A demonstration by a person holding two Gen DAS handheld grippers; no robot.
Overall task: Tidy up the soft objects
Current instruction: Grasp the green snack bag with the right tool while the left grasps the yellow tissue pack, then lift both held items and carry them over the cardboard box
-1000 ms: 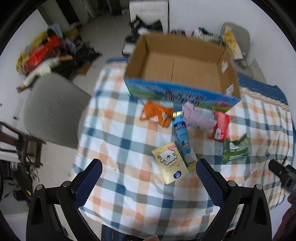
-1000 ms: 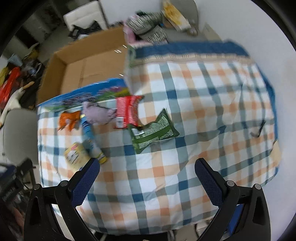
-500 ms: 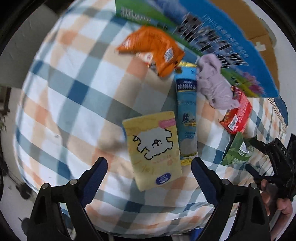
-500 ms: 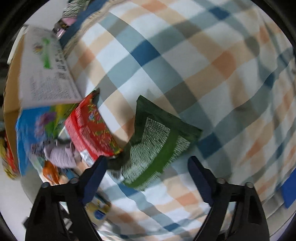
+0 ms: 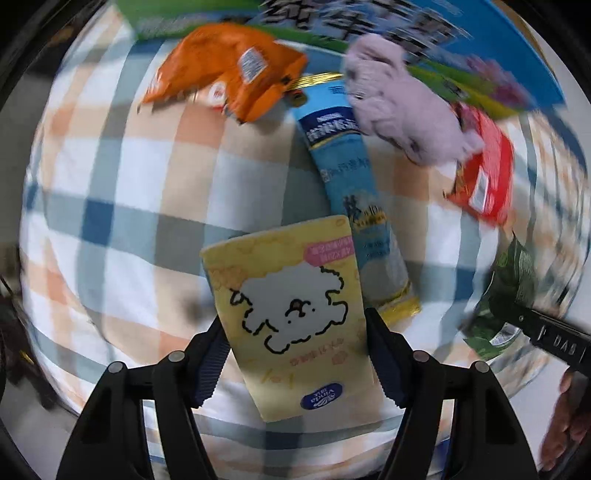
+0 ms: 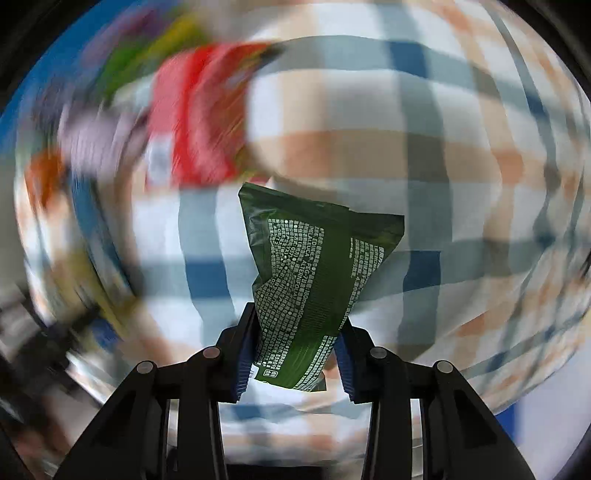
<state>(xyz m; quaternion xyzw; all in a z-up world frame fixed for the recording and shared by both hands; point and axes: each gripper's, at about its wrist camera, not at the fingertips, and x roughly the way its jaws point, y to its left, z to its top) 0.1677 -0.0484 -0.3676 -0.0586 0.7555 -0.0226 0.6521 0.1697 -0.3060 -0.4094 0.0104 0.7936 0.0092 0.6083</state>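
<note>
A yellow tissue pack with a white dog drawing sits between my left gripper's fingers, which are shut on its sides. My right gripper is shut on the lower end of a dark green packet, which stays sharp while the background blurs. On the checked cloth beyond lie an orange packet, a long light-blue pack, a lilac plush and a red packet. The left wrist view also shows the green packet at the right edge.
The cardboard box's blue printed side stands just behind the row of items. The checked tablecloth stretches bare to the right of the green packet. A person's hand shows at the lower right, by the table edge.
Both grippers came down to the table and shut: the left on the yellow pack, the right on the green packet. Both views are now blurred with motion.
</note>
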